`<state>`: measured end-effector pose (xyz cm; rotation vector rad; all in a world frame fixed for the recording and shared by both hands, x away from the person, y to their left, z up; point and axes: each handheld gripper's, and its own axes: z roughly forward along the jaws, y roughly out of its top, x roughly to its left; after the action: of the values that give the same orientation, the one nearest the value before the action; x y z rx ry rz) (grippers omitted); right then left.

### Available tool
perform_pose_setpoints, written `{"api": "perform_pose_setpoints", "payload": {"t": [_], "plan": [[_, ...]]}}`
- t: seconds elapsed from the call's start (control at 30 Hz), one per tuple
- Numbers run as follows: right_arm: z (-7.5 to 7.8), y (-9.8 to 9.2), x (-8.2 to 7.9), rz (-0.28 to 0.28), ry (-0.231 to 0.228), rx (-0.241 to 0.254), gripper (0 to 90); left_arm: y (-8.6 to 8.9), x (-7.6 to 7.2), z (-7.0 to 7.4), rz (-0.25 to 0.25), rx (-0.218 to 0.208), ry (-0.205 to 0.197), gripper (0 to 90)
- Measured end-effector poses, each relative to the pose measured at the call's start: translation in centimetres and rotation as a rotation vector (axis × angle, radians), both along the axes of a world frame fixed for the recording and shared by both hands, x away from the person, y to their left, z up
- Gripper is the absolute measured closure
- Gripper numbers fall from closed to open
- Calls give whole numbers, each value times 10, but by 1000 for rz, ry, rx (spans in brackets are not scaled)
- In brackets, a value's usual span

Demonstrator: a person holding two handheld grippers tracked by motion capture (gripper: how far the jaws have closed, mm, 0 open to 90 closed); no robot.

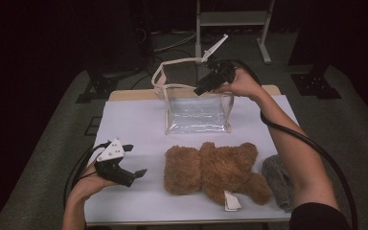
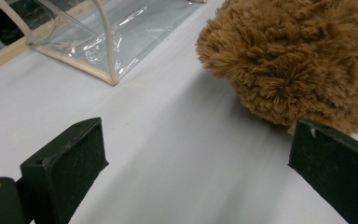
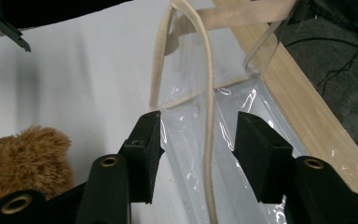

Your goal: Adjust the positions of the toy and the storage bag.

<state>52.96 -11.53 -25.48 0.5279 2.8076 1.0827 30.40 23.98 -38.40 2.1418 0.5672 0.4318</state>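
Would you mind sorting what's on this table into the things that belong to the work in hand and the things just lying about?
In hand:
- clear bag, its rim between the right gripper jaws
- brown teddy bear, just ahead of the open left gripper

Lying about:
- grey fuzzy thing beside the bear
- metal frame beyond the table

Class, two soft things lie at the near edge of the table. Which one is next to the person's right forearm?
The grey fuzzy item, lying at the right edge beside the forearm. The brown teddy bear lies further left, mid-table.
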Motion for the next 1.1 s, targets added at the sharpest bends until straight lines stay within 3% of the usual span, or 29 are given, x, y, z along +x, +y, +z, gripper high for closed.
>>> {"api": "perform_pose_setpoints", "payload": {"t": [0.23,0.33,0.43,0.57,1.1], "plan": [[-6,-1,2,-24,-1,-15,612,0,0,1,-2,6,-1,31],[-8,-2,2,-34,2,-16,713,0,-1,1,-3,7,-3,31],[-10,-2,2,-31,-6,-26,731,0,-1,1,0,-1,-2,31],[-15,-3,0,-38,8,-33,853,0,-1,0,-3,4,-4,31],[-16,-5,-17,2,36,-26,873,0,-1,0,-6,10,3,31]]}}
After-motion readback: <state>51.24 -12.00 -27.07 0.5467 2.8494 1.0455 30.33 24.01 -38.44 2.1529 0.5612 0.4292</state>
